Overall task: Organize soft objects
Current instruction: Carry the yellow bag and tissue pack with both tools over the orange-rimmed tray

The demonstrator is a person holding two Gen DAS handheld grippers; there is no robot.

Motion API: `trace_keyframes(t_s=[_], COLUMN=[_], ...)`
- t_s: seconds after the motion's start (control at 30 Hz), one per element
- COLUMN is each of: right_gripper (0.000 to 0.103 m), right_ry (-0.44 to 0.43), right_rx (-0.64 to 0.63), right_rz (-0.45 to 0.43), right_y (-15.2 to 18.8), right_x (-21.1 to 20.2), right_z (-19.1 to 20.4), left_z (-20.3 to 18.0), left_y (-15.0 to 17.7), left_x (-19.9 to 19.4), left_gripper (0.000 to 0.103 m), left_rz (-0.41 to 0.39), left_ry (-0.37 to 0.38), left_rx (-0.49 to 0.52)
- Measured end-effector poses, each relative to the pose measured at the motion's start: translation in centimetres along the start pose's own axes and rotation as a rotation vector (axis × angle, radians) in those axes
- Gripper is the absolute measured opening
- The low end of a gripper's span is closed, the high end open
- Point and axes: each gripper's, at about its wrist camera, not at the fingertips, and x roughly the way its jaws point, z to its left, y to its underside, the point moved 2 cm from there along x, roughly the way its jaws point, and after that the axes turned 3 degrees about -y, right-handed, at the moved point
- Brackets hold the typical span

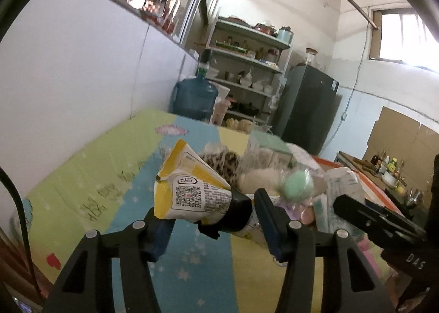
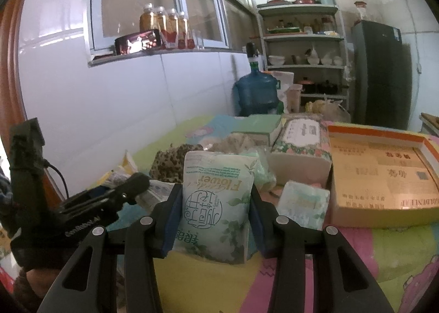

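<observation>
In the left wrist view my left gripper (image 1: 208,210) is shut on a yellow and white snack packet (image 1: 189,189) with a QR code and a black end, held above the colourful mat (image 1: 90,184). Behind it lie a leopard-print soft item (image 1: 219,162) and a green puff in clear wrap (image 1: 297,185). In the right wrist view my right gripper (image 2: 215,203) is shut on a pale green tissue pack (image 2: 216,203) printed "Flower", upright between the blue pads (image 2: 171,219). The left gripper (image 2: 137,181) shows at the lower left there.
An open orange and yellow cardboard box (image 2: 384,175) sits at the right, with a floral tissue box (image 2: 301,142) and a small tissue pack (image 2: 301,203) beside it. A white wall runs along the left. A blue water jug (image 2: 256,90), shelves (image 2: 304,38) and a dark fridge (image 2: 381,71) stand beyond the mat.
</observation>
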Motion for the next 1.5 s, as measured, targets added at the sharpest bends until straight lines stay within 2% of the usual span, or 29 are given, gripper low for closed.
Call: trace_keyframes(t_s=[0.27,0.53,0.83,1.13,1.3,1.5], right_gripper=[0.046,0.046,0.046,0.046,0.046,0.046], right_ry=[0.012,0.068,0.177,0.291,0.343,0.363], right_rx=[0.002,0.015,0.049,0.080,0.086,0.127], right_rz=[-0.063,-0.107,-0.141,-0.153,-0.133,-0.098], right_y=[-1.8,-2.6,-3.0,-3.3,-3.6,-3.6], right_x=[-1.6,-3.6,-6.4,-9.5,-10.5,-11.3], right_z=[-0.6,-3.0,-7.9,-14.2,-17.9,-22.2], left_z=[-1.9,-5.2,-10.5,-16.9,-20.1,-23.5], left_y=[-1.9,-3.1,-4.0,-4.2,-4.1,-3.2], left_x=[-1.4,-1.4,0.2,3.2,6.0,8.8], left_gripper=[0.053,0.053,0.053,0.053,0.053,0.053], left_rz=[-0.034,-0.043,-0.029,0.028,0.092,0.146], left_ry=[0.020,0.094,0.205,0.304,0.343,0.363], left_rx=[0.028,0.056,0.103,0.134,0.130,0.142])
